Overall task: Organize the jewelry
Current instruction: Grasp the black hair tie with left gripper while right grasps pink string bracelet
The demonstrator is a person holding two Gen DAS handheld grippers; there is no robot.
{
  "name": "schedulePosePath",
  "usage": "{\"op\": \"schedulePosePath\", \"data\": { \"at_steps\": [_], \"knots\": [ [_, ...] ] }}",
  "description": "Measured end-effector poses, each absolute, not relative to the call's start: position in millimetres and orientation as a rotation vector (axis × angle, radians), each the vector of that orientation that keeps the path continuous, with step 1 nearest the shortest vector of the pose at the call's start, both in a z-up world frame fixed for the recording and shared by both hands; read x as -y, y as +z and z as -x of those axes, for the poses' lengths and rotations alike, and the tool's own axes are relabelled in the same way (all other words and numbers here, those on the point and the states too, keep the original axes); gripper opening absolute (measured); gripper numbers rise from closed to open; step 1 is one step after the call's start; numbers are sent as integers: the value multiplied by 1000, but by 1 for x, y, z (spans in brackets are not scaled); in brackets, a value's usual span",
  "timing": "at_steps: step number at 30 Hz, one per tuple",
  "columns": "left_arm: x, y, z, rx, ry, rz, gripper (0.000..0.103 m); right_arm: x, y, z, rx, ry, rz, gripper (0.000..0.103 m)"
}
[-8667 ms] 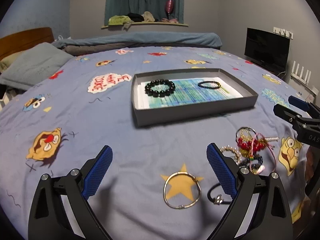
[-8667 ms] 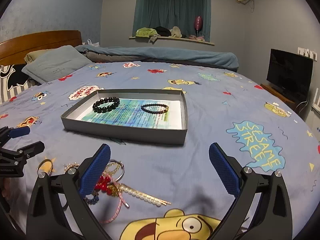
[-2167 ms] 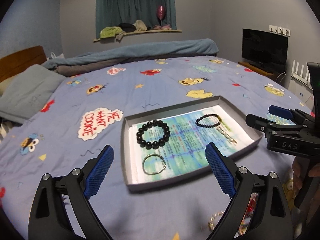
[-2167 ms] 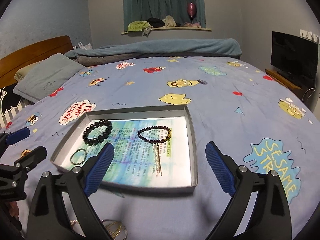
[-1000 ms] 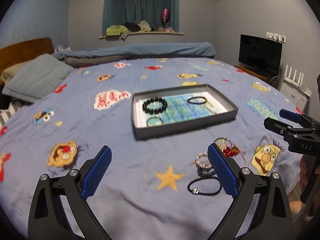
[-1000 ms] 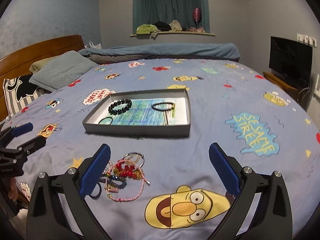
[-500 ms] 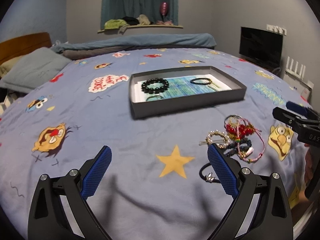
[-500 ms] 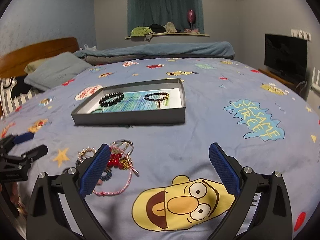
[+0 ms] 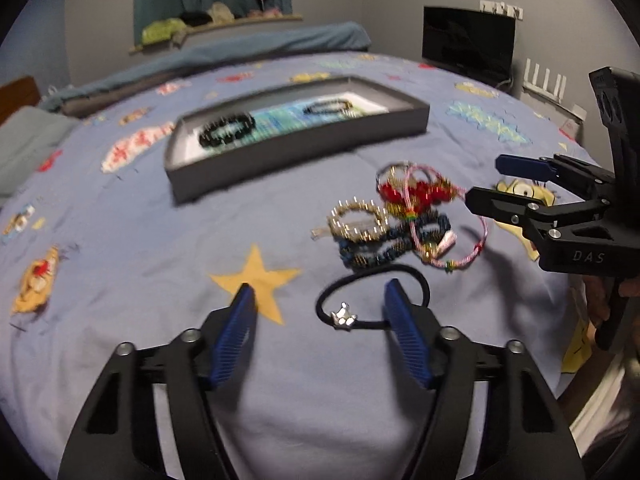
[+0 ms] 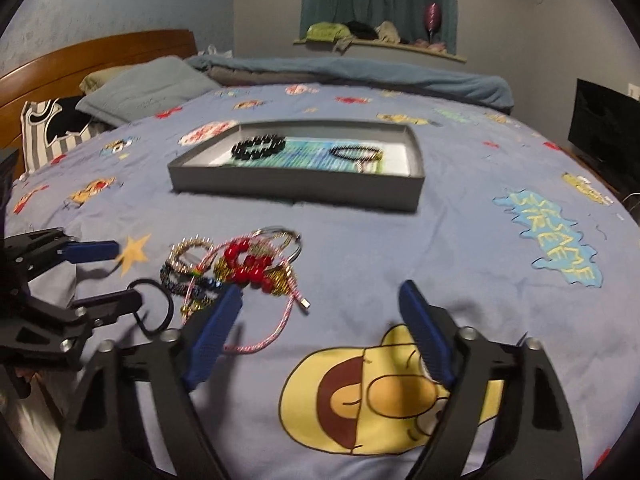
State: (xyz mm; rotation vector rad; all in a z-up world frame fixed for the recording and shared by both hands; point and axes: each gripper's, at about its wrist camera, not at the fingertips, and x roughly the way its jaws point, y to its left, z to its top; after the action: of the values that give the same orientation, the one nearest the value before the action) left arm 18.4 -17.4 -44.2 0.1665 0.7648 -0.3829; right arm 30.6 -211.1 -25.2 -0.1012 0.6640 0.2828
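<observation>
the grey tray (image 9: 304, 148) sits out on the blue bedspread (image 9: 120, 280), well clear of the bed's edges, with bare cloth between its near wall and the heap of bracelets (image 9: 400, 220) lying nearer the grippers. inside the tray are a chunky black bead bracelet (image 9: 226, 133) and a thin dark one (image 9: 328, 107); the view is too blurred to make out more there. just nearer than the heap lies a black cord bracelet (image 9: 372, 300) with a small silver charm. the left gripper (image 9: 320, 312) is held low over the bedspread, its blue fingers (image 9: 236, 328) part-way apart and straddling the charm side of the cord, one finger standing inside the loop, not yet pinching it. the right gripper (image 10: 320, 312) hovers on the far side of the heap from the left one, moderately spread and holding nothing, its left finger next to the red beads (image 10: 244, 264). compared with half a second ago, both grippers have narrowed from a wide spread, and the left one has come down closer to the cord.
</observation>
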Motion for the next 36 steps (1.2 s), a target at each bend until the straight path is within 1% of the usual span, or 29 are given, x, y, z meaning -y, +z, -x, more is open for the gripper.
{"op": "schedulePosePath", "data": {
  "at_steps": [1,2,3,5,10,14,16,19,21,23,24,29,36],
  "knots": [
    [19,-47,-20,-778,-383,-177,55,210,-27,-31,-675,289,102,67],
    [21,-48,-19,-781,-381,-187,52,209,-29,-32,-691,298,103,62],
    [22,-49,-19,-782,-380,-195,49,208,-30,-32,-700,303,105,60],
    [22,-51,-19,-785,-378,-208,42,207,-34,-33,-722,307,113,48],
    [22,-53,-21,-789,-379,-224,29,206,-39,-36,-741,296,120,41],
    [26,-55,-22,-781,-370,-260,23,203,-41,-36,-743,294,134,35],
    [25,-54,-23,-778,-358,-265,18,202,-41,-36,-743,295,133,32],
    [21,-53,-24,-781,-364,-248,17,202,-42,-37,-746,298,129,26],
    [19,-52,-23,-774,-360,-241,17,201,-42,-37,-747,304,123,19],
    [17,-50,-23,-764,-358,-232,17,202,-40,-36,-741,306,114,7],
    [15,-49,-22,-759,-357,-228,16,203,-39,-36,-734,310,104,6],
    [7,-40,-18,-719,-344,-200,16,208,-31,-34,-701,319,63,4],
    [4,-31,-14,-669,-334,-187,16,213,-14,-24,-592,306,47,4]
  ]
}}
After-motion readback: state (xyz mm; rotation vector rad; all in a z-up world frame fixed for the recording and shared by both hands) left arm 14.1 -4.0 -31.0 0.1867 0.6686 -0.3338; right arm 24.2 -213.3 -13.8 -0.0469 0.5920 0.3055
